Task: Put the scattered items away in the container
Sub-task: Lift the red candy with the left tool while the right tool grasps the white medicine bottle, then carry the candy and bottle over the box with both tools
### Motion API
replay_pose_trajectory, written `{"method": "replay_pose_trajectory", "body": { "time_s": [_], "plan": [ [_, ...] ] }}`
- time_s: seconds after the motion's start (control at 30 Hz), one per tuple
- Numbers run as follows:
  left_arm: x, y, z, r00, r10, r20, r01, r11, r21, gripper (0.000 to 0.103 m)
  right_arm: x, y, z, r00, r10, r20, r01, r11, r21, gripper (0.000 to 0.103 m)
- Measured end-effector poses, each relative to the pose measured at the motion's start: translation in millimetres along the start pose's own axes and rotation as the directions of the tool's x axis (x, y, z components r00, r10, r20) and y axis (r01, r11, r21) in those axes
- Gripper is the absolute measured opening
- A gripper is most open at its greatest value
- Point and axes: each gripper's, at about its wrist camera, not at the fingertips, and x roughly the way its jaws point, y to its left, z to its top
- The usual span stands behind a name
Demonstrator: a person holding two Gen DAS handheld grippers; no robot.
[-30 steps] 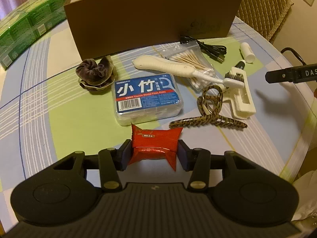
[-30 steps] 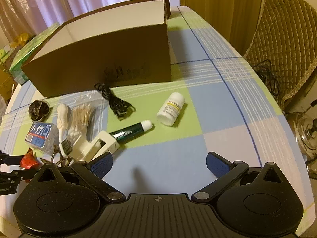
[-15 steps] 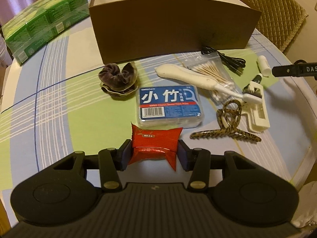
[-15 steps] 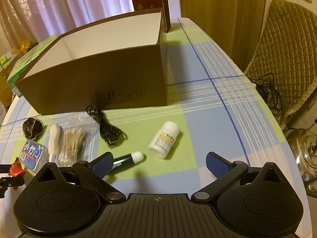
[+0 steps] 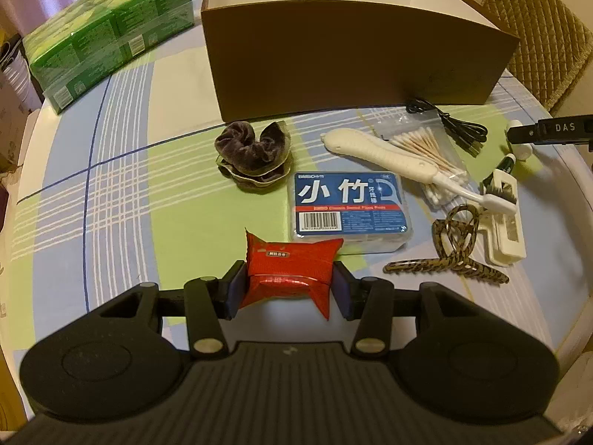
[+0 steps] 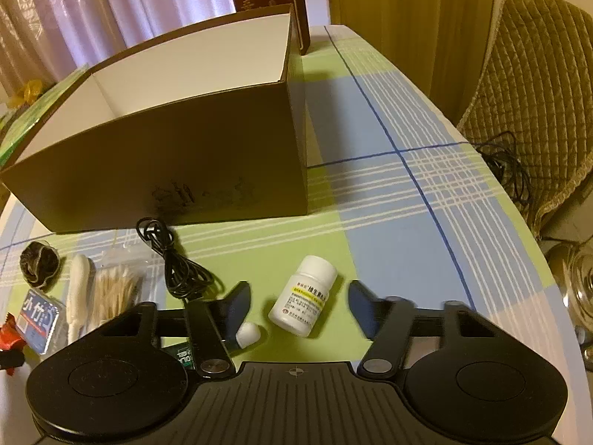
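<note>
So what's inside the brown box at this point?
The brown box shows only bare white inner walls in both views. Its floor is hidden behind the front wall, so whether anything lies at the bottom cannot be told.

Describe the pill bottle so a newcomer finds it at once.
Start at the big brown cardboard box on the checked tablecloth. In front of its right corner, on a green square, the small white pill bottle lies on its side between the open jaws of the right gripper. Only it has a yellow-banded label.
</note>
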Motion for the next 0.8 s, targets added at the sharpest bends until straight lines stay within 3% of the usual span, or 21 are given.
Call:
{"method": "replay_pose_trajectory", "body": {
  "time_s": [0.07,0.13,0.17,0.8],
  "plan": [
    [0,0,0,1.000,0.001,-0.002,-0.001,1.000,-0.002,0.043,4,-2,-1,1.000,-0.011,-0.015,0.011,1.000,-0.005,0.047],
    [1,0,-1,1.000,0.002,-0.003,-0.002,1.000,-0.005,0.043,6,-2,-5,1.000,-0.015,-0.026,0.014,0.999,-0.029,0.031],
    [1,0,0,1.000,0.002,-0.003,-0.002,1.000,-0.006,0.043,5,-2,-6,1.000,-0.010,-0.022,0.009,0.999,-0.043,0.030],
    [-27,-4,3,0.998,-0.022,0.063,0.021,1.000,0.020,0.043,-50,5,-13,0.990,0.144,0.013,-0.143,0.989,-0.029,0.029]
  ]
}}
